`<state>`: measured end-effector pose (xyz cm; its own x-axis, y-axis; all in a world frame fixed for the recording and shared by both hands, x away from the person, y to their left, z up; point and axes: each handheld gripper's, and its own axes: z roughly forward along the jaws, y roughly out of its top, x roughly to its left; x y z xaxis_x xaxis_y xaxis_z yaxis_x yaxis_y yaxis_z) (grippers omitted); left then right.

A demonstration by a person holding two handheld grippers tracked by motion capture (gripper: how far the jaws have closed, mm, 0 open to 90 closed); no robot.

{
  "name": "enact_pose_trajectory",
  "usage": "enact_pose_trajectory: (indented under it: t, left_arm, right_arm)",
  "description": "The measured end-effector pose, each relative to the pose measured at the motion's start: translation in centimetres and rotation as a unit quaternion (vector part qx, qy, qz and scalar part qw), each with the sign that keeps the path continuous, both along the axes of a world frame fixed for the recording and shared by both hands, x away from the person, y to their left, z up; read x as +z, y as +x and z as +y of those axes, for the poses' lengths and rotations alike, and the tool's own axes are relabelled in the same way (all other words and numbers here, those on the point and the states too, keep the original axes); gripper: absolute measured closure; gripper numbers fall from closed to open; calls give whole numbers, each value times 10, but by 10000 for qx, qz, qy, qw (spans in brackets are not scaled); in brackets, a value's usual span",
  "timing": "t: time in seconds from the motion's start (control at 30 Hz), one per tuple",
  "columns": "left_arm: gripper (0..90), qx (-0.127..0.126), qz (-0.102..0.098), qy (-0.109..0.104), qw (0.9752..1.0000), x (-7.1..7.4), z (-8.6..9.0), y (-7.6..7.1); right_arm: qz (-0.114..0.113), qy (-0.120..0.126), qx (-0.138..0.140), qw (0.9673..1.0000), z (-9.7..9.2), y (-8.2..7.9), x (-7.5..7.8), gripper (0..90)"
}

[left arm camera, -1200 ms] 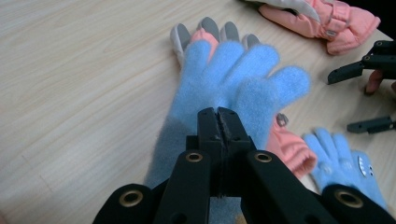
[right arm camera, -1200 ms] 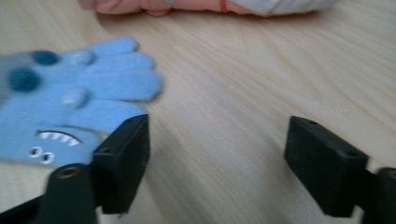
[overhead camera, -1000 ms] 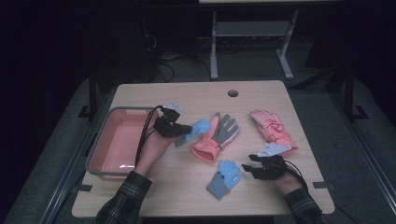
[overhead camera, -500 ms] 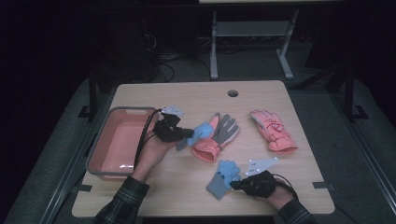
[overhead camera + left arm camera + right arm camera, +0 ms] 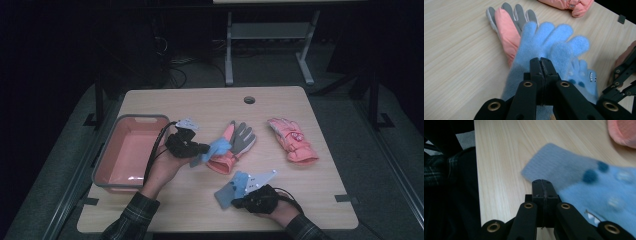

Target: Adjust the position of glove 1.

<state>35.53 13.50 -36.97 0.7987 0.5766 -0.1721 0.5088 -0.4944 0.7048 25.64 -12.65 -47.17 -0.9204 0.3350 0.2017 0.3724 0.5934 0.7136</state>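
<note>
Near the middle of the light wooden bench [image 5: 200, 105], the left claw [image 5: 541, 62] is clamped on the cuff end of a fluffy pale-blue knitted glove [image 5: 549, 37]. That glove hangs over the cuff of a salmon-pink glove with a grey palm [image 5: 240, 140], its fingers pointing away from the claw toward the bench's right side.

Close to the front edge, the right claw [image 5: 542, 182] is pressed together at the border of a second pale-blue glove with dark blue dots and a small face [image 5: 599, 190]. I cannot tell whether it has nipped any fabric or merely closed beside it. This dotted glove lies flat, its long axis slanting from the front edge up toward the bench's middle, with the cuff nearest the person. It reaches out from the right claw's tips to the left and away in the high view.

The two blue gloves lie near each other, one in front of the other, so bringing the pair together looks like a short move for either hand. The right hand is the nearer to the dotted one.

A salmon-pink tub with a grey rim [image 5: 127, 117] sits at the left edge, just beside the left hand. A padded salmon-pink glove [image 5: 292, 142] lies well apart toward the right edge. Bare wood is open along the front and toward the far edge with its round hole [image 5: 249, 99].
</note>
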Motion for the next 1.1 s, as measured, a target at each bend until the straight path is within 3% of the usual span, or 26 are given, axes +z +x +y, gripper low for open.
enact_pose_trajectory:
  t: [0.3, 0.43, 0.57, 0.8, 0.97, 1.1]
  left_arm:
    - [894, -77, -1, 26, 10000, 0, -4, -9]
    - [894, -153, 41, 74, 9998, -2, -11, -14]
    - [894, -256, 96, 96, 9996, -5, -20, -19]
    - [894, -472, 194, 292, 9983, -12, -41, -29]
    - [894, -590, 299, 409, 9970, -21, -55, -36]
    - [894, -631, 387, 532, 9958, -32, -67, -40]
  right_arm:
    - [-9, 68, 70, 10000, 18, 6, 2, 900]
    - [-182, 197, -189, 9995, -2, 11, 9, 861]
    - [-271, 187, -623, 9975, -32, 18, 14, 794]
    - [-353, 136, -1398, 9895, -80, 37, 12, 712]
    - [-367, 116, -1652, 9855, -96, 46, 10, 698]
    - [-396, 115, -1648, 9855, -98, 47, 9, 695]
